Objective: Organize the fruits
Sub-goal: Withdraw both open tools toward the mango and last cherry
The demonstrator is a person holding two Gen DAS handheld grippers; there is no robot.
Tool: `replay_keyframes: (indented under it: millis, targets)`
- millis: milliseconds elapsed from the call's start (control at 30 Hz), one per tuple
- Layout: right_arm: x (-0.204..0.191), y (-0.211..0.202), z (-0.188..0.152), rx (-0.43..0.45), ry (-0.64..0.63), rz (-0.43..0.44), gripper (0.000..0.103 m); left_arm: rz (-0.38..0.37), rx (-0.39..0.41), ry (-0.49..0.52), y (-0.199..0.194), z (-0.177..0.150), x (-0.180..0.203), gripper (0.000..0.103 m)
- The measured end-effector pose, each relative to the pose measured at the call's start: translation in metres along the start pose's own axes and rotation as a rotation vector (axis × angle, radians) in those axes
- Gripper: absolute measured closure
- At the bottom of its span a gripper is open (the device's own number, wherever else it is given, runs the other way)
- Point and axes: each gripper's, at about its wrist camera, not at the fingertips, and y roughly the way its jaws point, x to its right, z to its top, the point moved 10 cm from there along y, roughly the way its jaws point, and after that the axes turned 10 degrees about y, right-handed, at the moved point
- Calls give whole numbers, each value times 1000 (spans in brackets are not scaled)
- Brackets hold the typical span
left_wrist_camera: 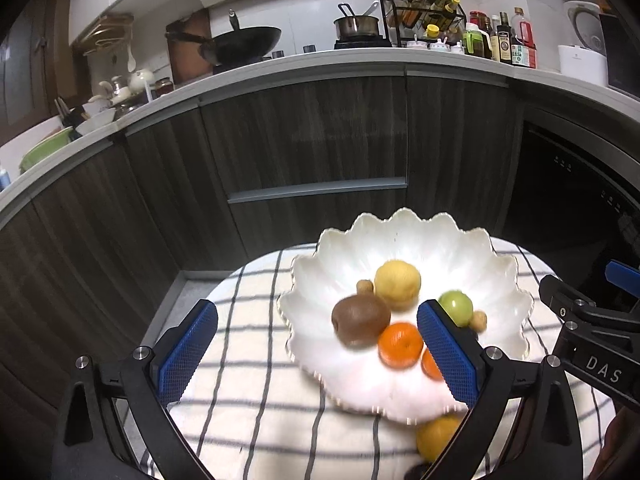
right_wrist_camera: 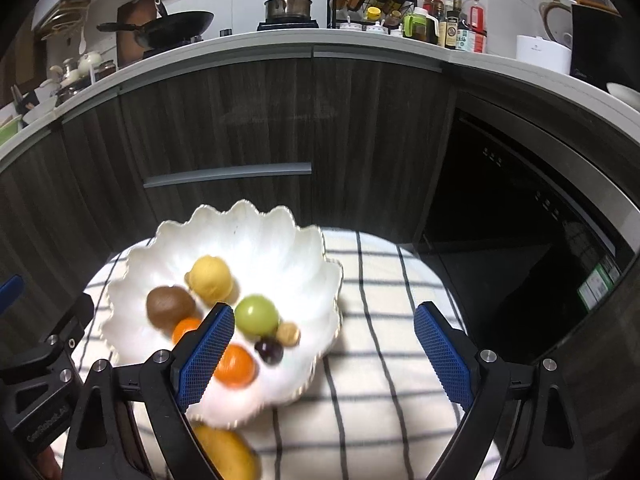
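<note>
- Dim kitchen; light falls from above, glaring on the white scalloped bowl [left_wrist_camera: 404, 240].
- Fruit in the bowl is motion-blurred in both views; the counter [right_wrist_camera: 360, 40] behind is sharper.
- Fisheye bends straight edges; corners vignette to black.

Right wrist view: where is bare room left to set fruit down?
Free: the checked cloth right of the scalloped white plate, and the plate's far half behind the yellow fruit. Crowded: the plate's near half, where the kiwi, green fruit and oranges bunch together. Both tongs stand open and empty.
</note>
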Motion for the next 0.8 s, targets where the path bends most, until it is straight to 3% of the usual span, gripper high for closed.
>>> replay_keyframes:
  millis: [400,800]
  targets:
    - [-16,-25,-49,-44,-35,39,11,17,-46,-46,-33,-56,-18,1]
    - [-43,-15,-99,-106,-97,41,11,55,-117,-85,-36,-119,-43,1]
